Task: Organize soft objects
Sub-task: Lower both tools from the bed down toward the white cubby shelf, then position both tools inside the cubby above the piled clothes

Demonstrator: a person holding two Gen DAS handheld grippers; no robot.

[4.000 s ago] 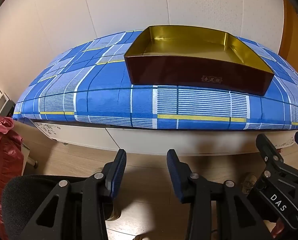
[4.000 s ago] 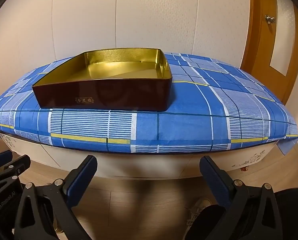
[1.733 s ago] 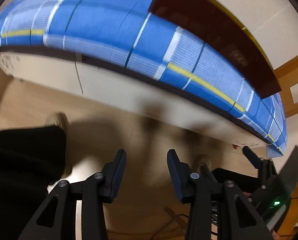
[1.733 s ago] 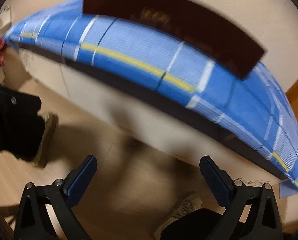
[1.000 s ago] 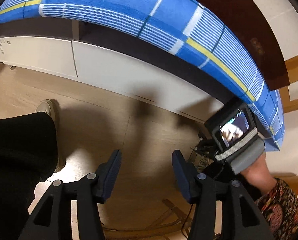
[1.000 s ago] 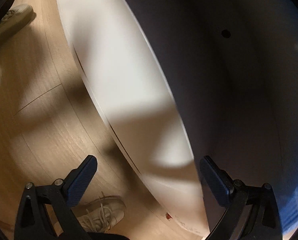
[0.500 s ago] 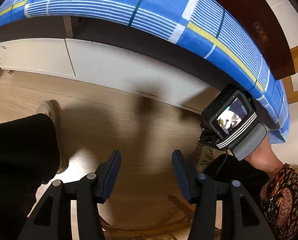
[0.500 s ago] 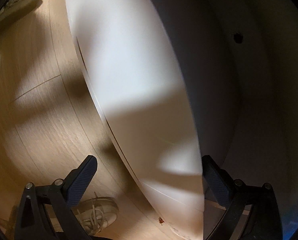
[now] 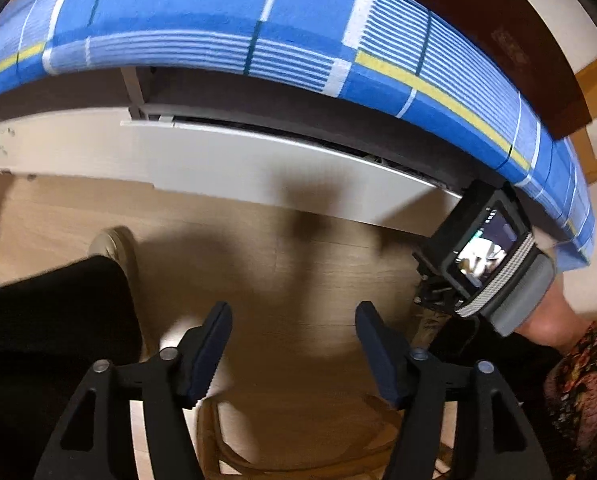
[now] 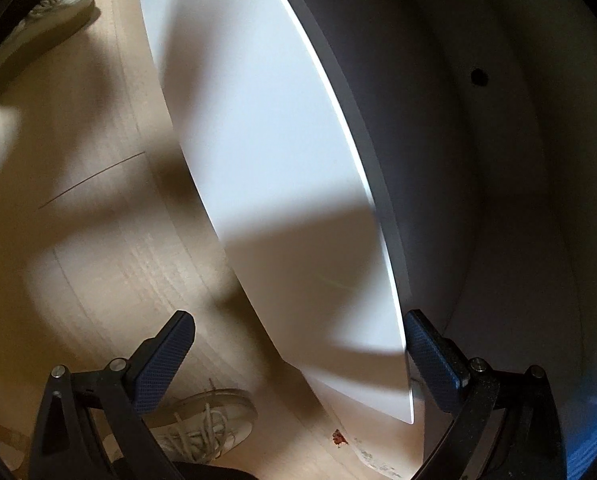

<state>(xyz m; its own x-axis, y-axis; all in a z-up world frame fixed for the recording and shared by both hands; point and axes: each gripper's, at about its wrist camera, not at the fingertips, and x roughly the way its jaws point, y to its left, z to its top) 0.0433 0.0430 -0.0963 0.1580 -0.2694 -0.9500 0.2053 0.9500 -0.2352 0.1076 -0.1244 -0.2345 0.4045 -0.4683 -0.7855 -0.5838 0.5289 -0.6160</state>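
Left claw [image 9: 294, 344], seen from its own wrist camera, points steeply down at the wooden floor [image 9: 298, 264] with its two dark blue pads apart and spreading wider, and nothing lies between them. Beyond it, far and high in this view, a blue plaid bedcover [image 9: 218, 20] with white stripes and a yellow line drapes over the bed edge, looking smooth and taut; on it at the far right sits a dark red-brown box [image 9: 510, 36], only its side wall visible. No loose soft object shows apart from this cover. Under the cover a white drawer front [image 9: 258, 164] stands pulled slightly out from the bed base, a dark gap along its top. At the right, the person's other hand [image 9: 546, 312] reaches toward the drawer's right end, wearing a grey wrist strap that carries a small lit screen [image 9: 482, 252], with a patterned sleeve [image 9: 582, 380] behind it. At the left a black trouser leg [image 9: 46, 320] and a pale shoe [image 9: 114, 244] stand on the floor. From the right wrist camera, the right claw [image 10: 294, 356] hangs wide open, gripping nothing: its right pad sits just behind the near end of the white drawer front [image 10: 278, 160], its left pad over the floor. To the right the drawer's interior [image 10: 478, 180] is dim and grey, a small round hole in its far wall. A white laced sneaker [image 10: 202, 428] rests on the floor below the left pad.
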